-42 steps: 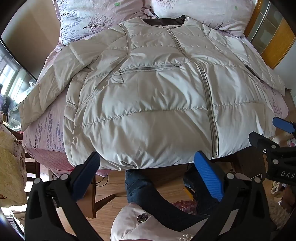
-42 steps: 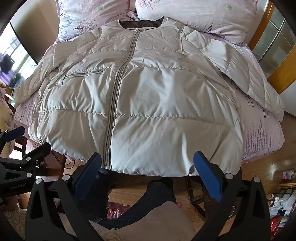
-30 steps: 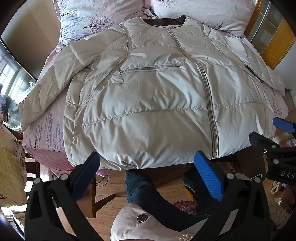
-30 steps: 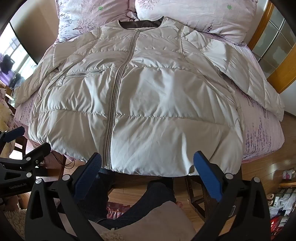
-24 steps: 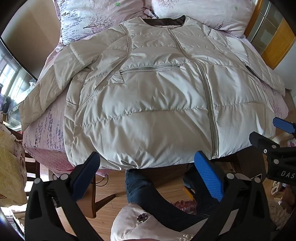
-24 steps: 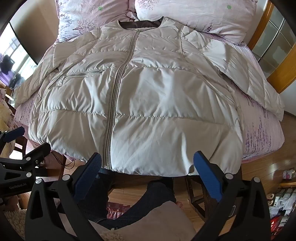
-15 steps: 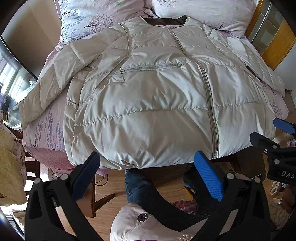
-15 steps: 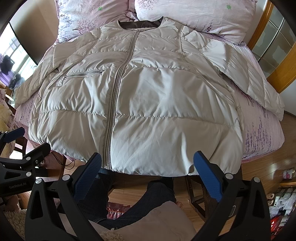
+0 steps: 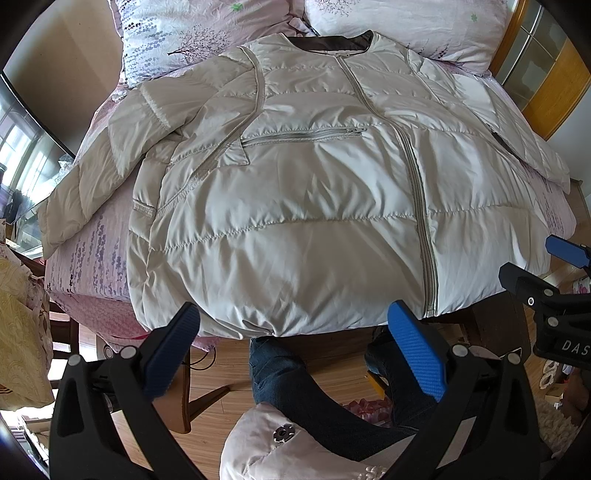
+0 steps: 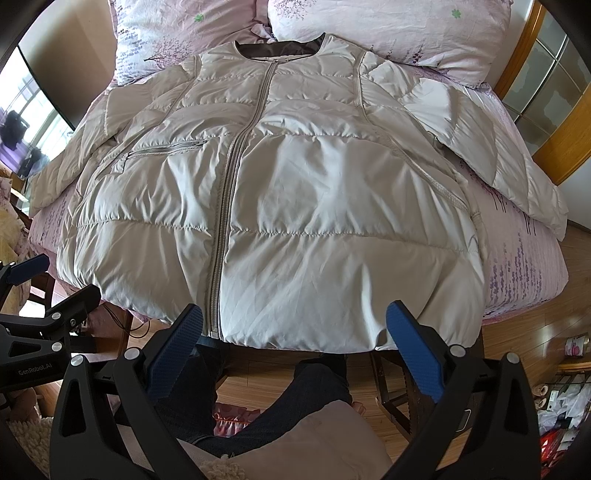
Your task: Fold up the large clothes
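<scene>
A large cream padded jacket (image 9: pixel 295 206) lay spread flat, front side up, on a bed (image 9: pixel 92 258) covered with a pink sheet with a purple flower print. Its zipper (image 10: pixel 229 177) was closed and ran from the dark collar at the far side down to the near hem, which hung a little over the near edge of the bed. The left sleeve (image 9: pixel 107 162) lay out toward the left edge of the bed, and the right sleeve (image 10: pixel 491 155) lay out toward the right edge. A zipped chest pocket (image 9: pixel 303 134) was on the left half of the jacket. Two floral pillows (image 10: pixel 388 29) rested at the far end of the bed, touching the collar area. The left hand-held gripper (image 9: pixel 295 339) was released, its blue pads wide apart, and it hovered just in front of the near hem, touching nothing. The right hand-held gripper (image 10: pixel 295 339) was released in the same way, its pads wide apart and close before the hem on the right side of the zipper, grasping nothing. Below both grippers were the person's legs in dark jeans (image 9: pixel 291 384) and a wooden floor (image 10: pixel 535 332). A wooden chair (image 9: pixel 177 391) stood by the near left corner of the bed.
</scene>
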